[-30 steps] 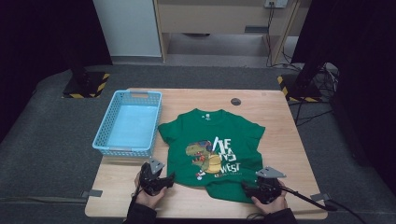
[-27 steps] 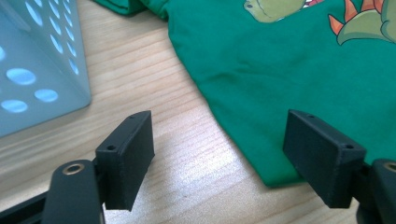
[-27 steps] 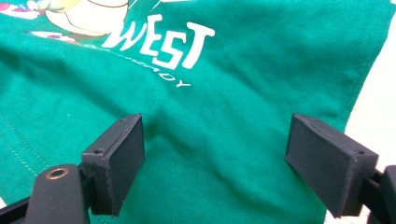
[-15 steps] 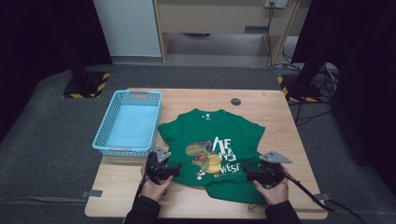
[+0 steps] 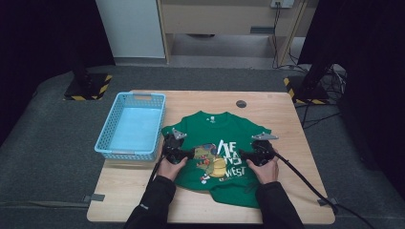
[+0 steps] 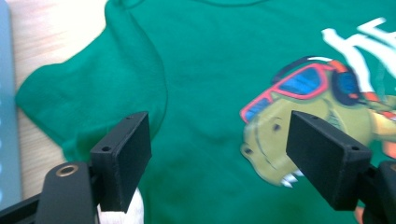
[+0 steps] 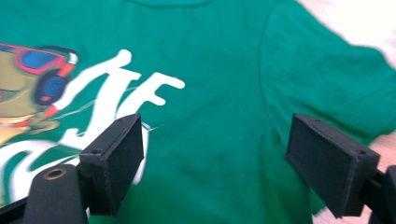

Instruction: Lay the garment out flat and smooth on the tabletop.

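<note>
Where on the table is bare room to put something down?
Bare table lies beyond the green T-shirt around the dark disc, right of its sleeve, and in front of the blue basket. The middle is crowded by both grippers.

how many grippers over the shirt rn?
2. The left gripper is above the green T-shirt beside its left sleeve, by the dinosaur print. The right gripper is over the white lettering near the other sleeve. Both have jaws apart.

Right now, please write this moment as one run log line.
left gripper: open, over green dinosaur-print T-shirt | right gripper: open, over shirt | blue plastic basket: empty | wooden table
</note>
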### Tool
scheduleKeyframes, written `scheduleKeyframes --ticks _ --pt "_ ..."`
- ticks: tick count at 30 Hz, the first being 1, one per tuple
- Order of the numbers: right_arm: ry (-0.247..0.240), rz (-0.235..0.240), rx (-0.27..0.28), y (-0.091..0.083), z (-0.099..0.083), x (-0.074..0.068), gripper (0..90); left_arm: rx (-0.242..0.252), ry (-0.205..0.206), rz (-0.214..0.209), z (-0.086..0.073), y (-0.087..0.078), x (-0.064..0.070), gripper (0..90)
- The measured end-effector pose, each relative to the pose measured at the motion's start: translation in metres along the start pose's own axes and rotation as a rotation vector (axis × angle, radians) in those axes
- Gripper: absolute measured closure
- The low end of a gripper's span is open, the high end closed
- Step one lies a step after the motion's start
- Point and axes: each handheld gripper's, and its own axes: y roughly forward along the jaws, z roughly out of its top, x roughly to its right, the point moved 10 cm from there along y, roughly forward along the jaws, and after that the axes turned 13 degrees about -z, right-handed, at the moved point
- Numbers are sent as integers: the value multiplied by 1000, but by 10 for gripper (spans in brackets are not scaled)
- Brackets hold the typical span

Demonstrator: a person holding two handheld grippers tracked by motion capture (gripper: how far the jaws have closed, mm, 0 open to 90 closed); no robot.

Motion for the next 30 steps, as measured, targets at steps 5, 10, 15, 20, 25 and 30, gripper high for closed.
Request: scheduleKeyframes --ticks 5,10,15,20,25,30 --pt "-22 -32 -32 15 -6 4 205 -72 22 32 -7 19 -9 212" --pt "-30 -39 -29 23 -1 9 183 -66 10 33 -2 23 -12 194" --pt "-4 -46 -2 35 7 15 168 -76 -7 31 7 32 -21 181" --pt "-1 -47 2 45 16 20 163 -49 -14 43 15 39 -29 169" --pt "20 -56 -13 48 20 24 201 -48 -47 -16 14 33 -24 252" --pt "12 -28 15 24 24 21 195 20 -13 -38 11 3 -7 228"
